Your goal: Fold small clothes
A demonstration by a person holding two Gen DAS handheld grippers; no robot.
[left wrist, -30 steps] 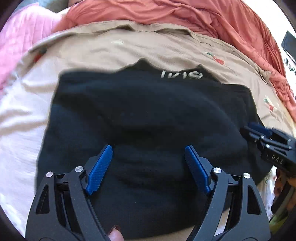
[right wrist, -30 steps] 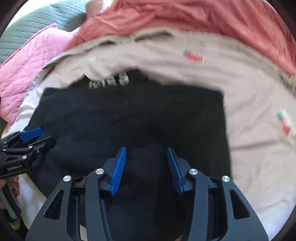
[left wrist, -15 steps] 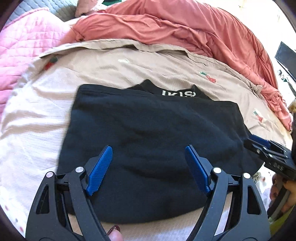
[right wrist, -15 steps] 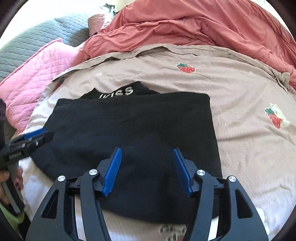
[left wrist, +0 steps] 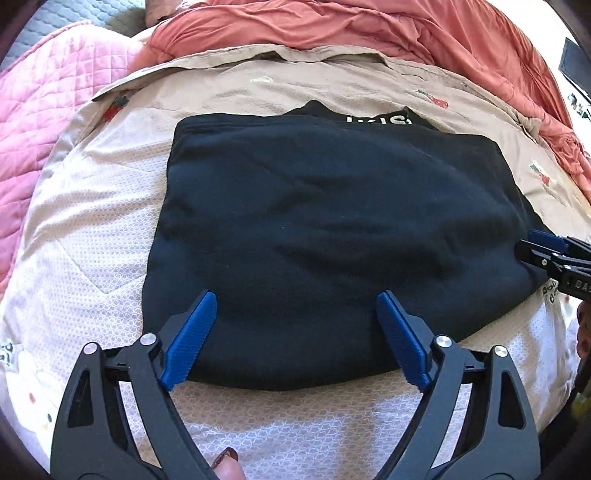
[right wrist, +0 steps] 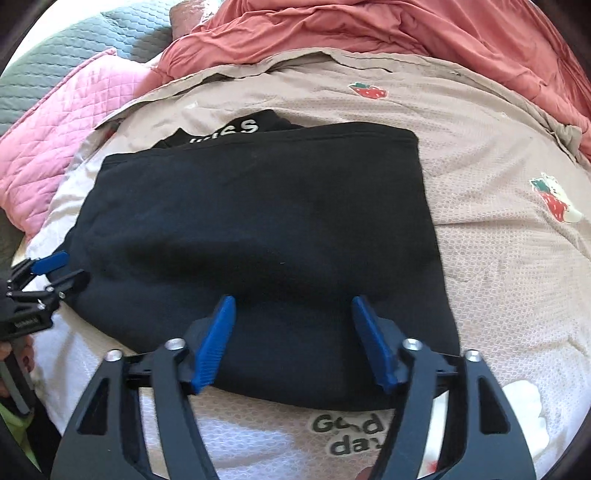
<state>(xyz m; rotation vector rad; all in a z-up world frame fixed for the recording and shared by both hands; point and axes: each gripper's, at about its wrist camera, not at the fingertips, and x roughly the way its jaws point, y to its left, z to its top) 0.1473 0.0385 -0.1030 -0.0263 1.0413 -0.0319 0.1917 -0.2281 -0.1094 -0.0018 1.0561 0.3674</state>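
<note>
A black garment lies folded flat on the bed, with white lettering on a part that sticks out at its far edge. My left gripper hovers over the garment's near edge; its jaws are opening and nothing is between the blue pads. My right gripper hovers over the near edge further right, jaws also opening and empty. Each gripper shows at the side of the other's view: the right gripper and the left gripper.
The garment rests on a beige bedcover with strawberry prints and "Good day" lettering. A rumpled salmon duvet lies behind it, a pink quilt to the left and a grey quilt beyond.
Both grippers have drawn back toward the near edge of the garment, which now shows whole. The right gripper's jaws have spread much wider and the left's a little wider.
</note>
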